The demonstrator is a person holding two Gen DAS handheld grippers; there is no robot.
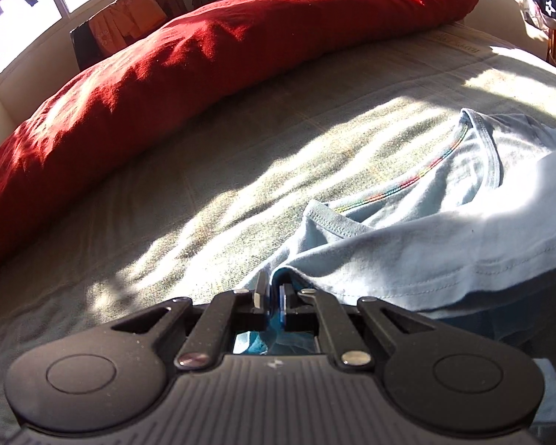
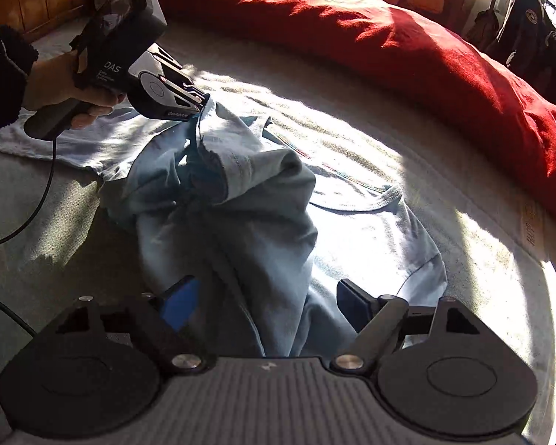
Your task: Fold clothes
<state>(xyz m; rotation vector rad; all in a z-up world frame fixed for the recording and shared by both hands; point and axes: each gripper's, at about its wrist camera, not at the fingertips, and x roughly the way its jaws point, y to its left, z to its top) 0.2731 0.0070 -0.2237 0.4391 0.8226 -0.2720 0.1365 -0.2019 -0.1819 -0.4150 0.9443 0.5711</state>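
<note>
Lt blue tee (image 2: 370, 230) on bed, neck toward red duvet (image 2: 407, 44), L gripper (image 1: 274, 289) pinching edge

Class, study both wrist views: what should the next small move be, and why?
Probably close the right gripper on the bunched fold of the light blue T-shirt lying between its open fingers. The left gripper already pinches the shirt's edge, so a second hold would let both spread it flat.

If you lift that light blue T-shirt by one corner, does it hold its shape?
Probably not. The T-shirt already sags in folds from the left gripper, so it looks floppy. Thin and likely light. On the bedsheet it would bunch rather than slide flat.
</note>
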